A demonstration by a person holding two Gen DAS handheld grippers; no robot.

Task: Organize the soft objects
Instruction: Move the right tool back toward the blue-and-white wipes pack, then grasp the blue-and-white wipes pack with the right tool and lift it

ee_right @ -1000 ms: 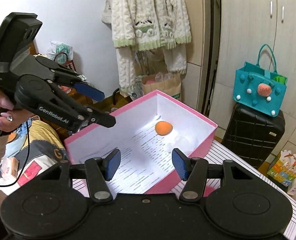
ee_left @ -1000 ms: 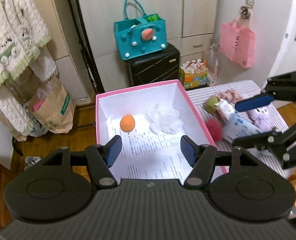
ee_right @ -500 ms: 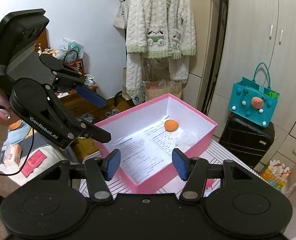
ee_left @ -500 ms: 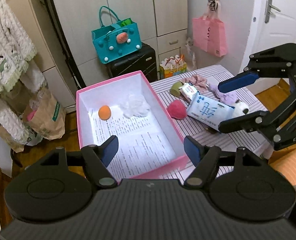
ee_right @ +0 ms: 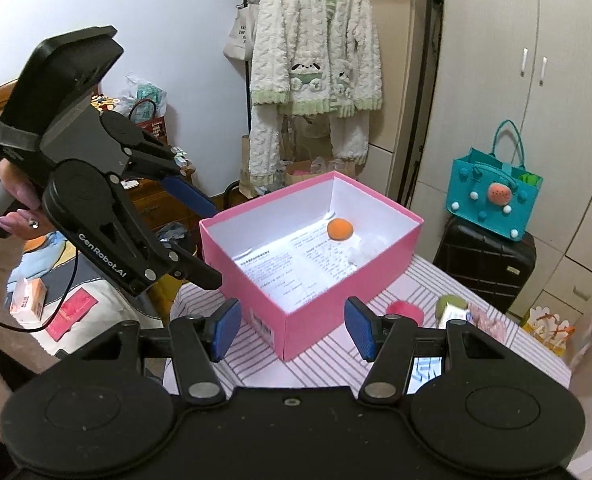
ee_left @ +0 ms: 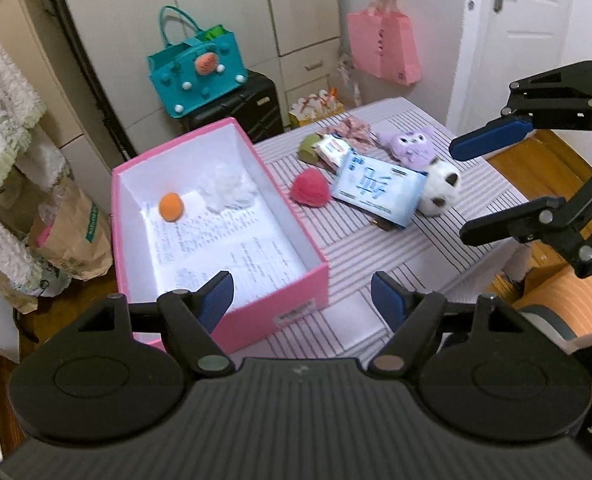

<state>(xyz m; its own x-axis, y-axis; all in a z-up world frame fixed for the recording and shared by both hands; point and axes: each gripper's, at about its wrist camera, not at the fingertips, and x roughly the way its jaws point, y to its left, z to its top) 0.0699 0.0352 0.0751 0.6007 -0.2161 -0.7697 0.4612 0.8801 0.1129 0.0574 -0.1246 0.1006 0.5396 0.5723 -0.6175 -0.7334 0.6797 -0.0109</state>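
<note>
A pink box (ee_left: 296, 240) (ee_right: 308, 320) lined with printed paper stands on the striped table (ee_left: 376, 248). In it lie an orange ball (ee_left: 171, 207) (ee_right: 340, 229) and a white fluffy thing (ee_left: 228, 190) (ee_right: 366, 249). Beside the box on the table lie a red pompom (ee_left: 311, 188) (ee_right: 406, 311), a blue tissue pack (ee_left: 376, 188), a white plush (ee_left: 440, 192), a purple plush (ee_left: 410, 145) and a green soft thing (ee_left: 307, 149) (ee_right: 448, 305). My left gripper (ee_left: 302, 294) (ee_right: 200, 240) is open and empty above the box's near end. My right gripper (ee_right: 292, 330) (ee_left: 480, 188) is open and empty, to the right of the toys.
A teal felt bag (ee_left: 198, 68) (ee_right: 492, 196) sits on a black suitcase (ee_left: 236, 106) behind the table. A pink bag (ee_left: 384, 48) hangs by the door. A fluffy white coat (ee_right: 316, 52) hangs behind the box. Paper bags (ee_left: 76, 232) stand on the floor at left.
Both grippers have pulled back and up from the box, so more of the table and the toys shows. Both stay open and empty. The things in the box have not moved.
</note>
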